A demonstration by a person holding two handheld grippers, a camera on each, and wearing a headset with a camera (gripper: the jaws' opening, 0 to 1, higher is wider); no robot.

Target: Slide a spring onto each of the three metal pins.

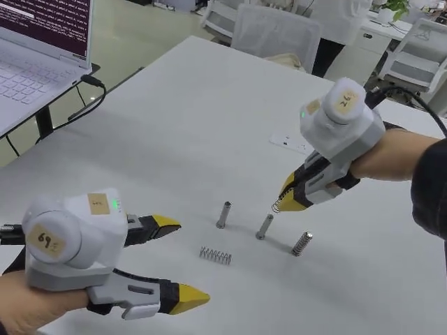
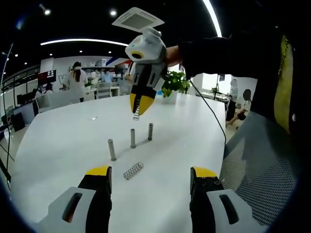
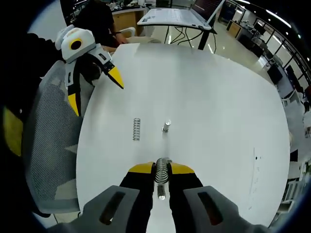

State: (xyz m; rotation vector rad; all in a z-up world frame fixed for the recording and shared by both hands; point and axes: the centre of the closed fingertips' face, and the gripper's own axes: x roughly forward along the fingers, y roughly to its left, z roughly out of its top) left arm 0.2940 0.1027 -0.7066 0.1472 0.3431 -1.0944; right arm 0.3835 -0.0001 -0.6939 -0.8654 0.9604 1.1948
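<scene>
Held spring (image 1: 276, 205), clamped between the tips of the right tongs (image 1: 288, 200), hangs just above the middle pin (image 1: 265, 226). Right pin (image 1: 307, 236) carries a fitted spring (image 1: 300, 246); left pin (image 1: 223, 213) is bare. A loose spring (image 1: 215, 255) lies on the white table (image 1: 174, 125) near the pins. Left tongs (image 1: 194, 260) are apart and hold nothing.
</scene>
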